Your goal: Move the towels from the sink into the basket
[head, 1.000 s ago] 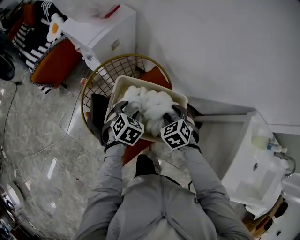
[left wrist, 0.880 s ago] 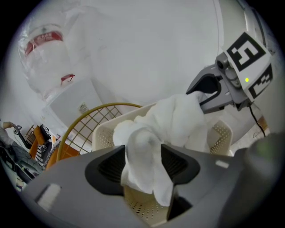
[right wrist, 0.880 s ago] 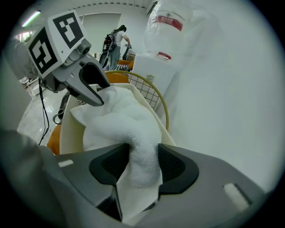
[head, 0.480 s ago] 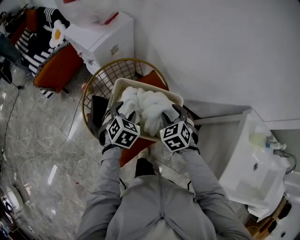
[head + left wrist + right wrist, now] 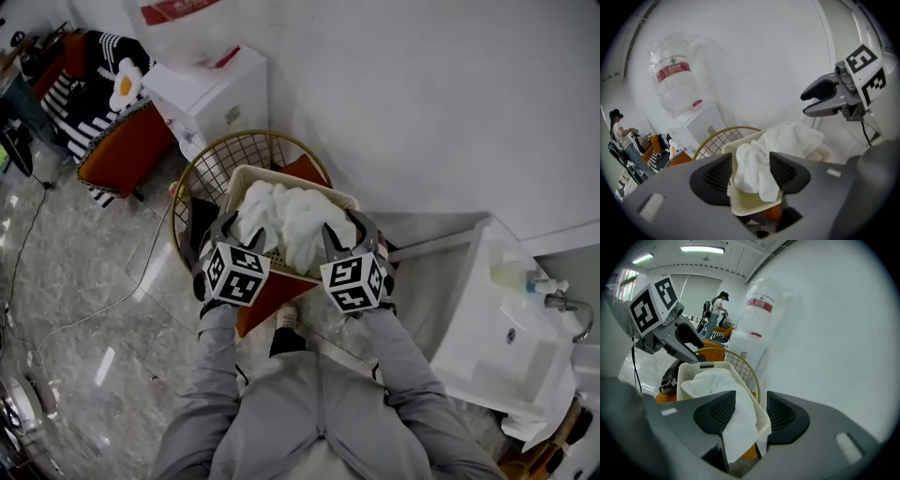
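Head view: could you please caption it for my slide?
Cream basket heaped with white towels by a gold wire basket, white sink at right.

Fluffy white cloth towels (image 5: 291, 220), matt perforated plastic basket (image 5: 750, 205)

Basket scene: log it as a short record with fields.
basket: cream, perforated, held up by both tongs
towels: white, heaped inside, spilling over near rim
left tongs: shut on basket rim and towel
right tongs: just opened slightly, yet clamped on rim and towel
sink: white, at the person's right
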